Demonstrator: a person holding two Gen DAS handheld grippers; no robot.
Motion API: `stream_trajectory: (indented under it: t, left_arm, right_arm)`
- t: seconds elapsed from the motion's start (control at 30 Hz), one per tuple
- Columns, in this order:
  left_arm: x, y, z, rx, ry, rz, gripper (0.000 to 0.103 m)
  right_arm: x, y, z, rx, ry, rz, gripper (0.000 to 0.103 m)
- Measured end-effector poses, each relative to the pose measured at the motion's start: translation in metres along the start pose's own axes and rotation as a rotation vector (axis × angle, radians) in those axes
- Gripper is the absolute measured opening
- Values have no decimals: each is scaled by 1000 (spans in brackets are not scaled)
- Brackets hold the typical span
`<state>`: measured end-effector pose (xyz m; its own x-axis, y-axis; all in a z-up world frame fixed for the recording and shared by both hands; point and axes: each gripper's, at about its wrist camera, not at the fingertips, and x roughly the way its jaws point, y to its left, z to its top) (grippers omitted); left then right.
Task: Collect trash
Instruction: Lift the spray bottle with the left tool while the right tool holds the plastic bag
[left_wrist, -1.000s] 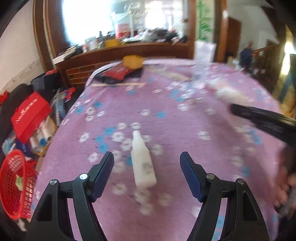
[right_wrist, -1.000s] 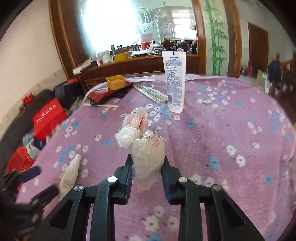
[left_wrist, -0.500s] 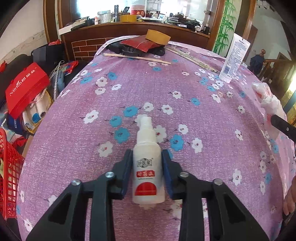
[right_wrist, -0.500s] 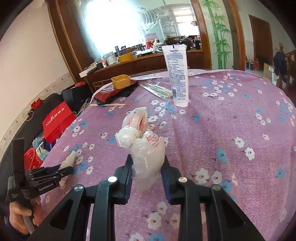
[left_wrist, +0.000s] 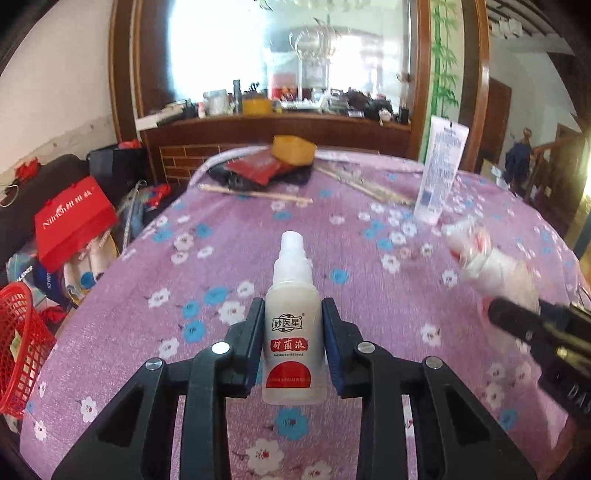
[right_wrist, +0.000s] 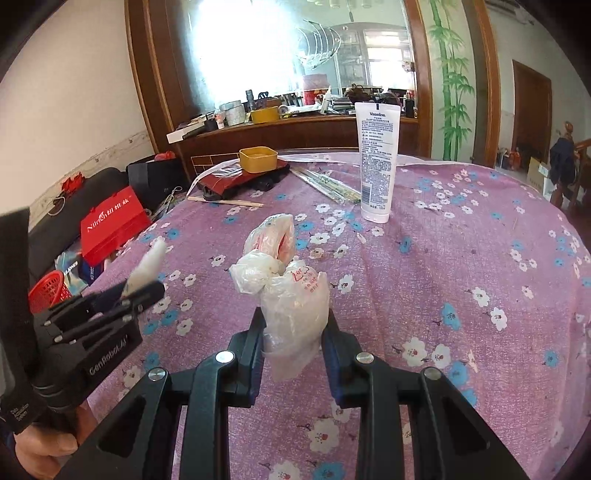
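Note:
A small white spray bottle (left_wrist: 293, 325) with a red label is clamped between the pads of my left gripper (left_wrist: 293, 343), lifted off the purple flowered tablecloth (left_wrist: 369, 295). In the right wrist view the same bottle (right_wrist: 146, 271) pokes up from the left gripper (right_wrist: 122, 299) at the left edge. My right gripper (right_wrist: 295, 347) is shut on a crumpled clear plastic bag (right_wrist: 291, 295) with red print. That bag (left_wrist: 491, 262) and the right gripper (left_wrist: 517, 321) show blurred at the right of the left wrist view.
A white lotion tube (right_wrist: 378, 162) stands upright far on the table. A yellow box (right_wrist: 258, 158) on red packaging, chopsticks (right_wrist: 225, 201) and wrapped sticks (right_wrist: 325, 184) lie at the back. A red basket (left_wrist: 18, 347) and red bag (left_wrist: 72, 218) sit on the floor left.
My left gripper closed on the spray bottle that lay on the cloth and raised it, the view tilting up. The right gripper kept its hold on the plastic bag.

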<state>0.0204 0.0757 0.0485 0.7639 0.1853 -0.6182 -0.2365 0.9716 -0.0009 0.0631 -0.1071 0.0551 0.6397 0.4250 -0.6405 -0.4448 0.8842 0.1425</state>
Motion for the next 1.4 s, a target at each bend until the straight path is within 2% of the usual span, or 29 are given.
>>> stream_trajectory:
  t: [0.13,0.37,0.5,1.4]
  left_arm:
    - [2,0,0,16,-14,31,29]
    - [3,-3,-3,30,-9,28,29]
    - [-4,-8,-5,56,-37,36,29]
    - [-8,-6,-8,49,-32,3,29]
  right_arm:
    - [-1,6,-1,-17,-5,-3,31]
    - [-2,7,-2,-19,-13,-11,31]
    - [-1,7,-2,-20,-8,-21,31]
    - [6,5,-3,-19,12,-41,31]
